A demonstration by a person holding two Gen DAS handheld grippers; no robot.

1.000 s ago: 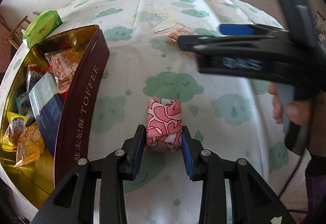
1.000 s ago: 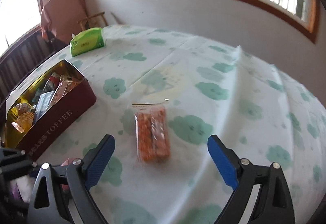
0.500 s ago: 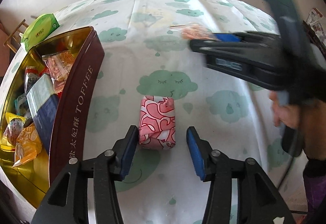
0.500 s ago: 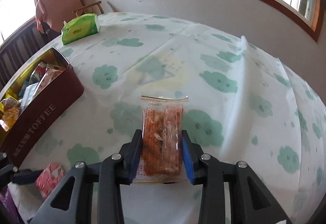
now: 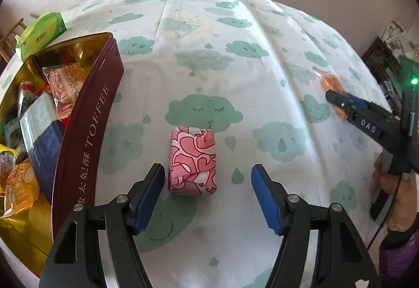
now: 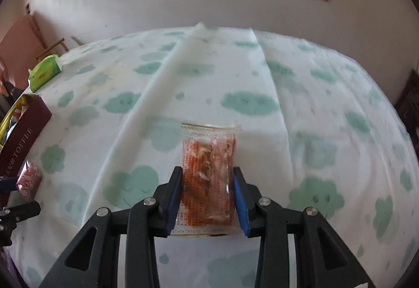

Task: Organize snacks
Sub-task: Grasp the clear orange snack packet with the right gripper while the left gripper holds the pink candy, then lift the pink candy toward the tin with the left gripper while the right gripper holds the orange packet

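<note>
Since the right gripper is already clamped on the clear plastic packet of orange-red crackers, pads pressing both long edges, the step in hand looks like carrying it over to the dark red metal toffee tin with the gold inside. The packet seems to sit just off the white tablecloth with green clouds, well to the right of the tin.

My take on doing it well: lift a bit more before swinging left, so the loose sealed end doesn't drag on the cloth. The grip is near the packet's rear half, so the front will probably droop; keep the move smooth. Come in over the tin's tall red wall, not at it, and let go low over the wrappers already inside so it doesn't bounce out.

The left gripper is spread wide, holding nothing. The pink paper-wrapped block with red swirls lies on the cloth just right of the tin, between the blue pads, near the left pad but apparently not touched. I'd keep that gripper parked until the right one clears, since both paths end at the same tin. The green tissue pack behind the tin isn't in the way.
</note>
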